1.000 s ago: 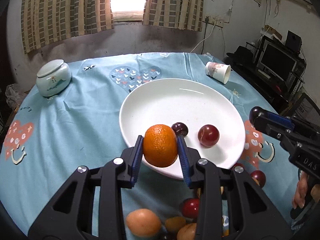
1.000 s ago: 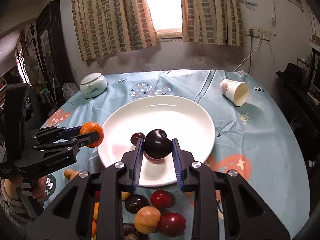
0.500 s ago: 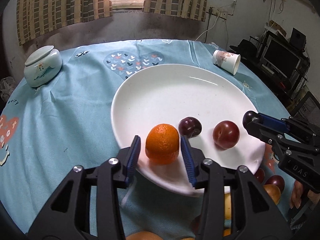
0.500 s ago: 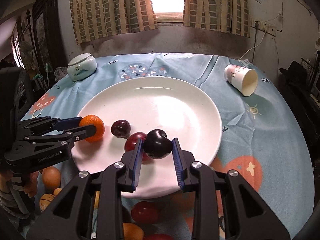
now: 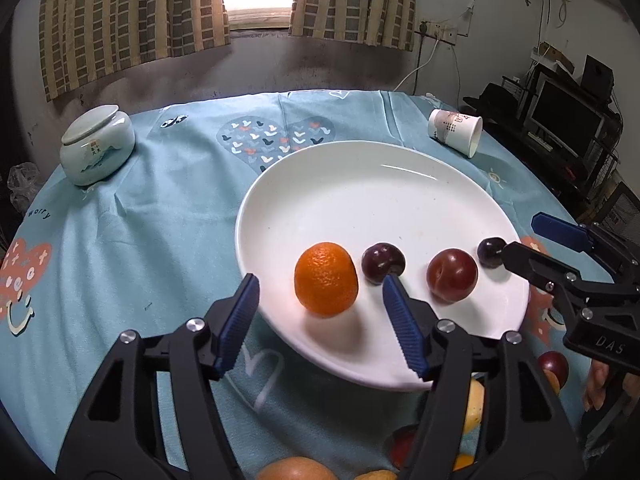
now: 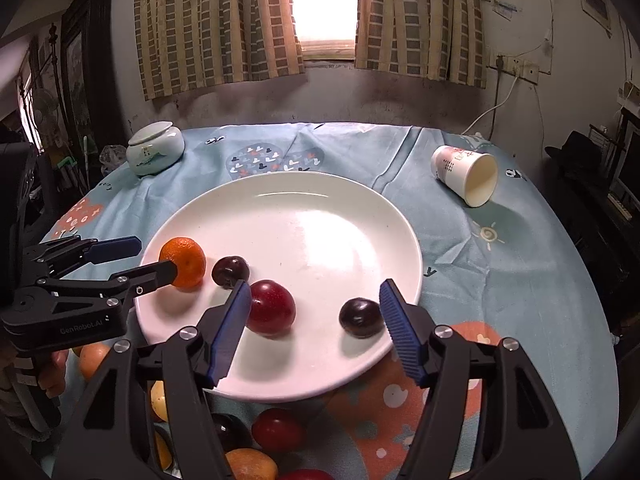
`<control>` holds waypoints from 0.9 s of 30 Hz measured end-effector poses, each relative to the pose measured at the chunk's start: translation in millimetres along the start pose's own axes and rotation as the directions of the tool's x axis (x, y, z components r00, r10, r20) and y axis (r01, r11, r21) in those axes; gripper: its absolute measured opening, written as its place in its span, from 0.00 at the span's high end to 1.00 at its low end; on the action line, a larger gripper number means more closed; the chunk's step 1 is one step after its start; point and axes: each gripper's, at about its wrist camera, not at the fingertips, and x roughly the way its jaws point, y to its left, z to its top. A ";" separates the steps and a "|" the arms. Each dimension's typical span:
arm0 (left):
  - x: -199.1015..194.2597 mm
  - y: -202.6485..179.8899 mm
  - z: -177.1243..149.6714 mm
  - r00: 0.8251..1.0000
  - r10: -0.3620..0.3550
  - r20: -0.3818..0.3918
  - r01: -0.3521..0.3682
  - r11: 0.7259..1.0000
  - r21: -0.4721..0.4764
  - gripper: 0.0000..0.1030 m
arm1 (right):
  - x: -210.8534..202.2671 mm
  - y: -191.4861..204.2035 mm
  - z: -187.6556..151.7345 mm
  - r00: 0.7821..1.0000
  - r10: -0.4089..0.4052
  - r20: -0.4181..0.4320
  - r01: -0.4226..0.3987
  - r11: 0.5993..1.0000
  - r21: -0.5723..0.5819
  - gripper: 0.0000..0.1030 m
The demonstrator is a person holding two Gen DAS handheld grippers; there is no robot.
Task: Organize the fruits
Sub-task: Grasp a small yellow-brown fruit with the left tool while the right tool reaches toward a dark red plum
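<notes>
Fruits (image 5: 326, 279) line plate's (image 5: 360, 168) near rim

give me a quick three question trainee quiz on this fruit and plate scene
1. How many fruits lie on the white plate?
2. True or false: the paper cup stands upright.
3. Which fruit lies nearest the left gripper: A orange, B red plum, C darkest plum?

Key:
1. Four: the orange, two dark plums and a red plum.
2. False, it lies on its side.
3. A.
</notes>
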 end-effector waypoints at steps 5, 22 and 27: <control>-14.5 -0.4 2.0 0.999 0.030 0.029 -0.030 0.999 0.015 0.25 | -17.2 1.9 6.3 0.999 -0.001 0.046 0.000 1.000 0.013 0.31; -119.7 39.8 -95.4 0.988 0.131 0.082 -0.127 0.990 -0.059 0.02 | -133.4 -5.9 -47.9 0.979 0.039 0.203 -0.085 0.970 0.226 0.01; -117.9 49.5 -115.0 0.974 0.217 0.068 -0.213 0.976 -0.054 0.02 | -141.9 -4.4 -75.7 0.984 -0.023 0.179 -0.017 0.976 0.219 0.01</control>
